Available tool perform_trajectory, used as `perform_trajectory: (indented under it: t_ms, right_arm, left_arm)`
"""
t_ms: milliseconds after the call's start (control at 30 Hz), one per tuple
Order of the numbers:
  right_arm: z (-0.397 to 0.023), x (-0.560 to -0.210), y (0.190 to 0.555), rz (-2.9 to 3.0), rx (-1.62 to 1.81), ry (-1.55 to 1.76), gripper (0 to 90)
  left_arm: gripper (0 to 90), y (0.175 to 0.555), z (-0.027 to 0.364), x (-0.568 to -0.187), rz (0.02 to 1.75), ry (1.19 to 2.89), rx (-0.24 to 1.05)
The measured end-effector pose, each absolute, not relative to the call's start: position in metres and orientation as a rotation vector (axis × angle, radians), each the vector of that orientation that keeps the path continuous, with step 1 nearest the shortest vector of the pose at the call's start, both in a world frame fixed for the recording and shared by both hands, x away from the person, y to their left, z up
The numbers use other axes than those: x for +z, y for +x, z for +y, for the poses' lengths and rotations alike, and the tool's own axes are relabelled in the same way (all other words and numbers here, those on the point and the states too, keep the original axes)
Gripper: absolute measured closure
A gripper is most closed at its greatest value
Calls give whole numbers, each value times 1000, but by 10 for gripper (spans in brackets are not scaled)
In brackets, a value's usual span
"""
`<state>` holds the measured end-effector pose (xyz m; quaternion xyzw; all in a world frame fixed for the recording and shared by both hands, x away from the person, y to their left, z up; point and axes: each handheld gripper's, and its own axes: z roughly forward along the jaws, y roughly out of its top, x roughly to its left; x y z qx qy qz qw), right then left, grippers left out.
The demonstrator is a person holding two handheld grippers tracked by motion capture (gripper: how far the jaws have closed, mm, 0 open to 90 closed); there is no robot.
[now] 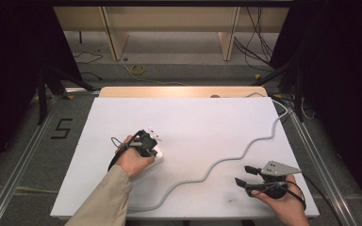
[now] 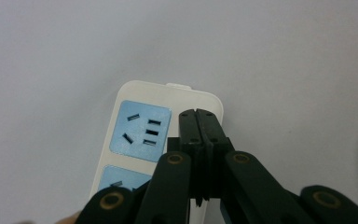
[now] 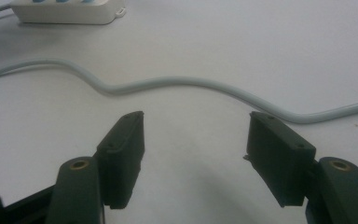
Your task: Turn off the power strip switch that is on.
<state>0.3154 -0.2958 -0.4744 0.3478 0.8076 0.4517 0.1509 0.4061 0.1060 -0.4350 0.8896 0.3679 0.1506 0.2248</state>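
Nearest to me, my right hand-held gripper (image 1: 244, 175) rests at the front right of the white worktop (image 1: 193, 117) with its jaws wide apart and nothing between them. My left hand-held gripper (image 2: 199, 116) has its jaws pressed together, empty, with the tips over the white power strip (image 2: 140, 130), which lies left of the middle. I think the closed tips can push the strip sideways or slip into a socket, because nothing holds it. The grey cord (image 1: 226, 160) snakes between both grippers and may catch one. Farther away I see grey floor, loose cables and wooden frames.
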Motion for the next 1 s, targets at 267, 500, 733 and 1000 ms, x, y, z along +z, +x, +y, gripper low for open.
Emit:
perform_trajectory:
  t_ms: [267, 500, 733, 1000]
  right_arm:
    - [-296, -474, 315, 2320, 1297, 999, 377]
    - [-296, -475, 316, 2320, 1296, 998, 377]
    - [-296, -475, 315, 2324, 1297, 997, 376]
    - [-295, -475, 316, 2324, 1297, 999, 376]
  left_arm:
    - [899, 408, 105, -437, 1020, 2464, 412]
    - [899, 411, 104, -438, 1021, 2481, 402]
    - [899, 412, 104, -439, 1017, 2493, 394]
    - [899, 415, 102, -440, 1026, 2493, 385]
